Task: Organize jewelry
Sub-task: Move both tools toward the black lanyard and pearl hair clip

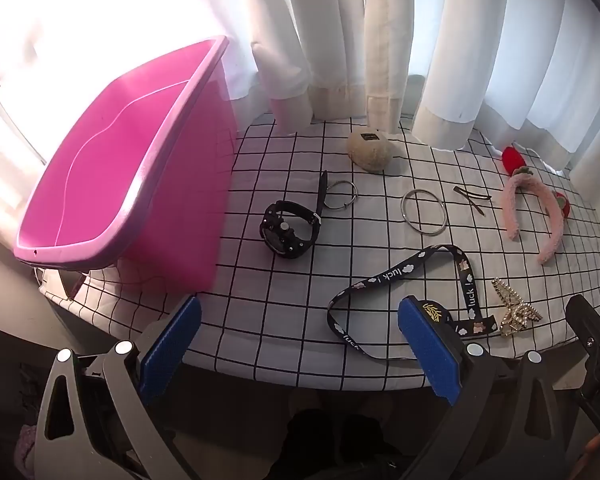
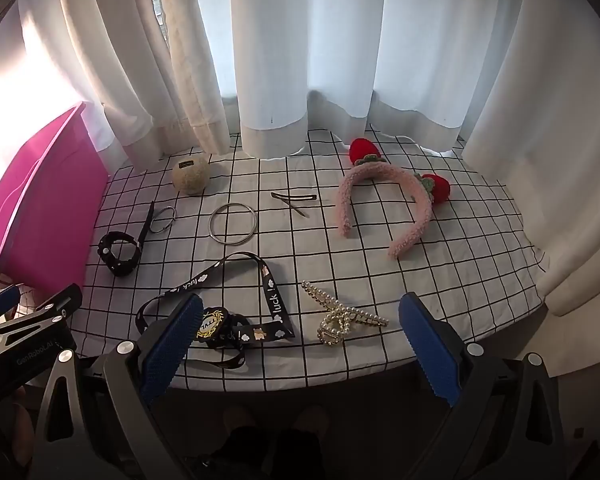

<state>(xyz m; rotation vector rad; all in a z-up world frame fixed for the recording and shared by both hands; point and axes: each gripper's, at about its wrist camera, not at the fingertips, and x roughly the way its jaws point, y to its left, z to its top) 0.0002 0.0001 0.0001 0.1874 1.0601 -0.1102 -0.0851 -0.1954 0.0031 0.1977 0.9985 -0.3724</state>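
A pink bin (image 1: 112, 168) stands at the table's left; it also shows in the right wrist view (image 2: 40, 204). On the checked cloth lie a black watch (image 1: 288, 228), a small ring (image 1: 340, 195), a large bangle (image 1: 423, 211), hair clips (image 1: 472, 198), a pink strawberry headband (image 2: 384, 204), a black "luck" ribbon (image 2: 236, 308) and a pearl hair claw (image 2: 342, 318). My left gripper (image 1: 300, 344) is open and empty at the front edge, near the ribbon (image 1: 404, 288). My right gripper (image 2: 300, 340) is open and empty, with the pearl claw between its fingers' lines.
A beige round pouch (image 1: 370, 150) sits at the back by white curtains (image 2: 300, 60) that hang onto the table. The table's front edge (image 2: 300, 384) runs just ahead of both grippers. The left gripper's body (image 2: 24, 340) shows at the right wrist view's left.
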